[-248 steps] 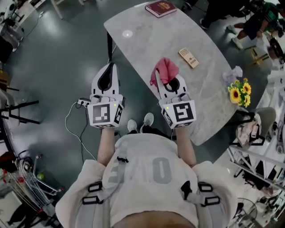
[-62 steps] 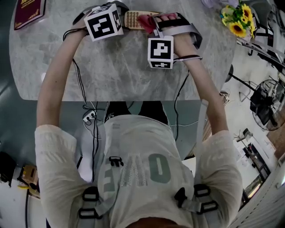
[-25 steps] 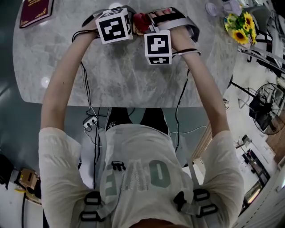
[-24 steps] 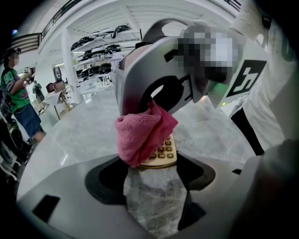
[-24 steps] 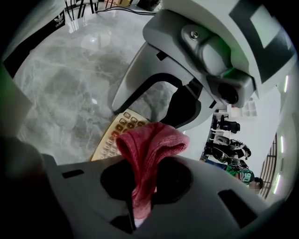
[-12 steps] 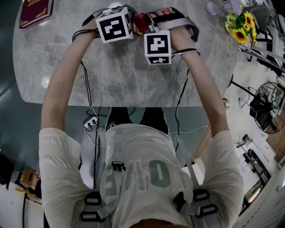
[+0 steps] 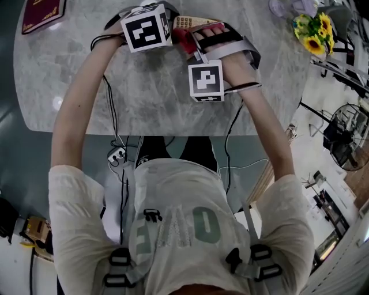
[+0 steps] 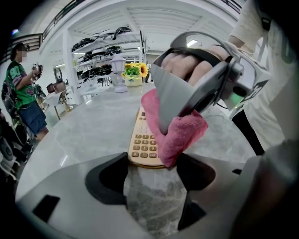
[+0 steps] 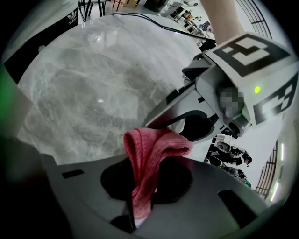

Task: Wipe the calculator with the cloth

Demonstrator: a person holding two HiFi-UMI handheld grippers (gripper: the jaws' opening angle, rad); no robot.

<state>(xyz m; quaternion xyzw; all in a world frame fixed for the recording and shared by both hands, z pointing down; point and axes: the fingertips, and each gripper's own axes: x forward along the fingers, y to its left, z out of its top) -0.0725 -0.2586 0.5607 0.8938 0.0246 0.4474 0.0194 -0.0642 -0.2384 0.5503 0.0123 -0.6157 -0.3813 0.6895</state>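
Against the calculator (image 8: 142,140), apparently, right hand-held gripper (image 9: 144,182) holds cloth (image 9: 156,147).

Maroon book (image 7: 41,14), sunflowers (image 7: 314,30), marble table (image 7: 150,95)

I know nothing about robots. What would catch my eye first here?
The bright pink cloth stands out, pinched in the right gripper and draped over a tan calculator on the grey marble table. The calculator's near end sits between the jaws of the left gripper. Next come the black-and-white marker cubes on both grippers, and the sunflowers at the table's far right corner.
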